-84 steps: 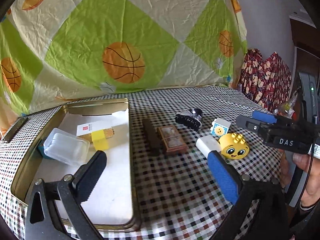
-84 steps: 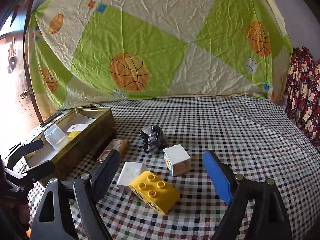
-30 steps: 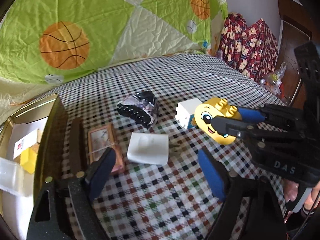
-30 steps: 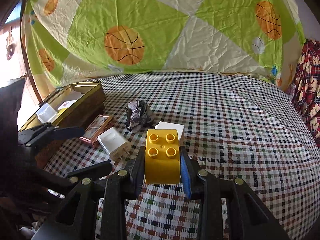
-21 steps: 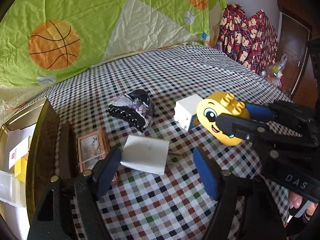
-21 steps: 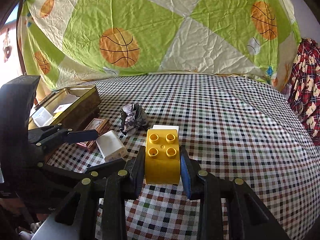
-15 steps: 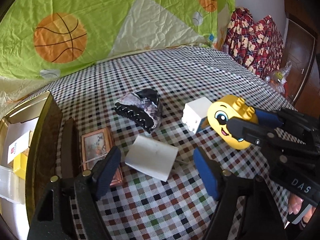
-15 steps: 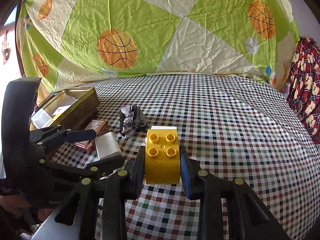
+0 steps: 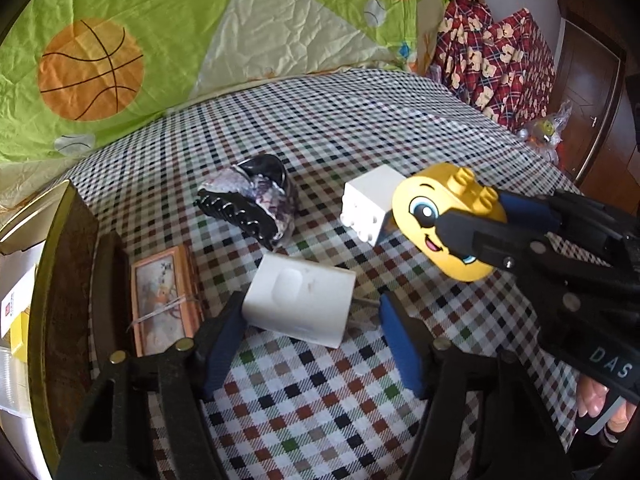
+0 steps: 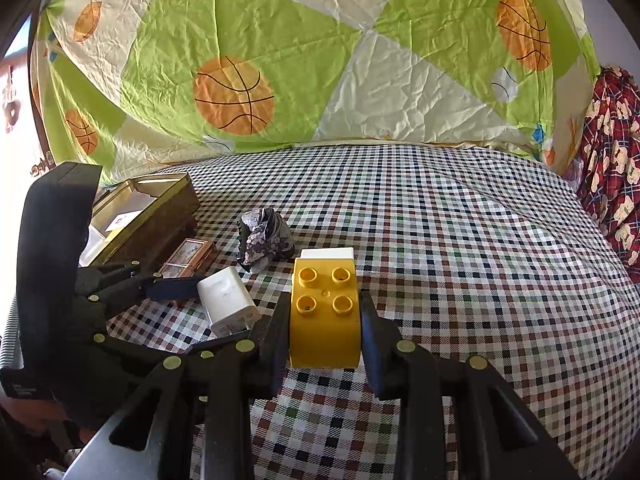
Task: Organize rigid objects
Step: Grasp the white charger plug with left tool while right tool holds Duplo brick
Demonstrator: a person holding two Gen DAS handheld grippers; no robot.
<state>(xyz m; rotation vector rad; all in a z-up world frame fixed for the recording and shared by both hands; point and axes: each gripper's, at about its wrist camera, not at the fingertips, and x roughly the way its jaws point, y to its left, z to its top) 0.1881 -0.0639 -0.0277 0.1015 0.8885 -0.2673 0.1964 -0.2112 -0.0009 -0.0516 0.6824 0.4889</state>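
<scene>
I have the yellow plastic toy brick with the smiling face (image 10: 325, 320) pinched by its flat sides in my right tongs (image 10: 325, 322), studs up and clear of the checkered cloth so it can be carried. My left tongs (image 9: 310, 330) are spread around the white plastic charger block (image 9: 300, 304), lying between their pads, ready to close. The open gold metal tin (image 10: 156, 204), beyond and left of them, is probably where both go.

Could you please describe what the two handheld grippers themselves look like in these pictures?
Both are black plastic frames with brass-coloured rivets. The left gripper has blue textured finger pads. The right gripper has one dark pad and one blue pad, and its body bears white "DAS" lettering in the left wrist view.
</scene>
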